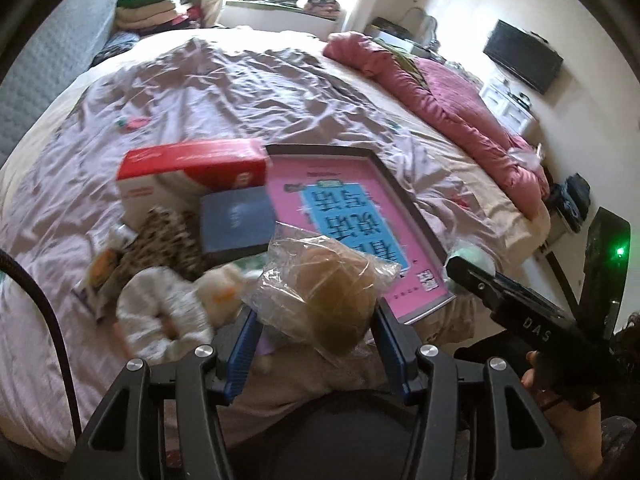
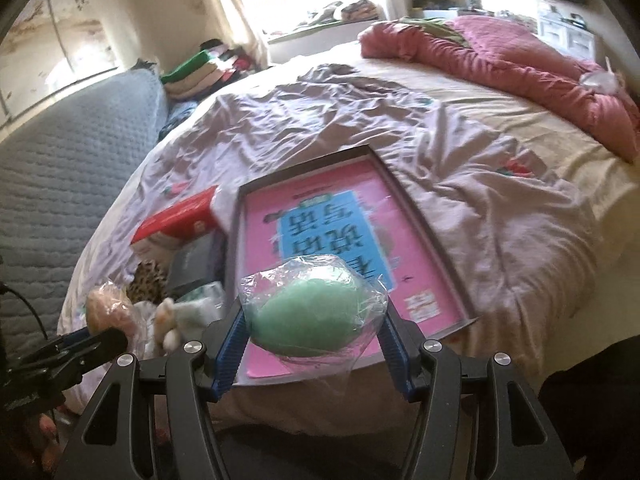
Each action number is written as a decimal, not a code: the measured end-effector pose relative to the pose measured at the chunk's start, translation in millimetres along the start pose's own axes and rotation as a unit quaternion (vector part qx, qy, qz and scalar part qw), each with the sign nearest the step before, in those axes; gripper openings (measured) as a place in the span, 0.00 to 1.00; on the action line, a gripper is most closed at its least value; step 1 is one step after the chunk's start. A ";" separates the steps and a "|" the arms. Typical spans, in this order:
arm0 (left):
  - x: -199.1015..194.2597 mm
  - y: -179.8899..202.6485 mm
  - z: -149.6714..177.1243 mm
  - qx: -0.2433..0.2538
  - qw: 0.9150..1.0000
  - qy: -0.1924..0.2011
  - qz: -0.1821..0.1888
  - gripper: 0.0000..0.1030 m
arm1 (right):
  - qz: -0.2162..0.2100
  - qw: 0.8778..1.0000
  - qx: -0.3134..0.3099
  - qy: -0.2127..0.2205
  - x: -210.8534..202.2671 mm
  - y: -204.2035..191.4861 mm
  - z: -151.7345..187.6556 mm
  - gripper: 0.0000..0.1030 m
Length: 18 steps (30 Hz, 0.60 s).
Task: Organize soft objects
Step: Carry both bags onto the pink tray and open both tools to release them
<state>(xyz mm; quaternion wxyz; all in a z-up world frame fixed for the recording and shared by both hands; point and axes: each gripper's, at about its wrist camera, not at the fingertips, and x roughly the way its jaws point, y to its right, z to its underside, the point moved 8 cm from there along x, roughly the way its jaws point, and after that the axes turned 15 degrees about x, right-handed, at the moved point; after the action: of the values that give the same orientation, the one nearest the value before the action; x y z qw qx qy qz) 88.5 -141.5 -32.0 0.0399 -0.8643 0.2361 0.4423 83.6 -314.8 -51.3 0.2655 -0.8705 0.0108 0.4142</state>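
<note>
My left gripper (image 1: 316, 320) is shut on a tan soft ball in a clear plastic bag (image 1: 332, 304), held above the bed. My right gripper (image 2: 314, 322) is shut on a green soft ball in clear plastic wrap (image 2: 312, 312), over the near end of a grey tray (image 2: 432, 232) that holds a pink book (image 2: 320, 224). The right gripper (image 1: 472, 270) also shows at the right of the left wrist view, and the left gripper's fingers (image 2: 80, 340) at the left of the right wrist view. More soft things lie in a pile: a leopard-print piece (image 1: 164, 240) and a white plush (image 1: 160, 312).
A red and white box (image 1: 192, 176) and a dark blue box (image 1: 238, 222) lie left of the tray (image 1: 400, 184). A rolled pink quilt (image 1: 448, 104) lies along the bed's far right side. A grey quilted mattress (image 2: 72, 184) stands at the left. Wrinkled sheet (image 1: 240, 92) stretches beyond the boxes.
</note>
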 end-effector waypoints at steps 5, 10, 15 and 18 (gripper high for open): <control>20.8 22.3 -12.4 0.026 1.000 -0.013 0.008 0.54 | 0.006 1.000 0.009 0.011 2.5 16.7 -9.1 0.61; 45.2 39.2 -15.3 0.049 0.998 -0.037 0.015 0.54 | 0.014 1.000 0.006 0.012 10.3 25.6 -14.5 0.61; 67.3 48.5 -11.4 0.064 0.996 -0.063 0.017 0.54 | 0.013 1.000 0.021 0.005 21.2 36.0 -17.4 0.61; 80.0 50.7 -8.5 0.066 0.995 -0.079 0.018 0.54 | 0.015 1.000 0.028 -0.001 27.3 42.7 -17.3 0.61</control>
<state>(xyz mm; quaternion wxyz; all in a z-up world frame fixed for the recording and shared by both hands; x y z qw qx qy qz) 112.2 -218.6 -82.4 0.1073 -0.8176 0.2768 0.4934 103.7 -354.1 -81.5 0.2832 -0.8621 0.0350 0.4188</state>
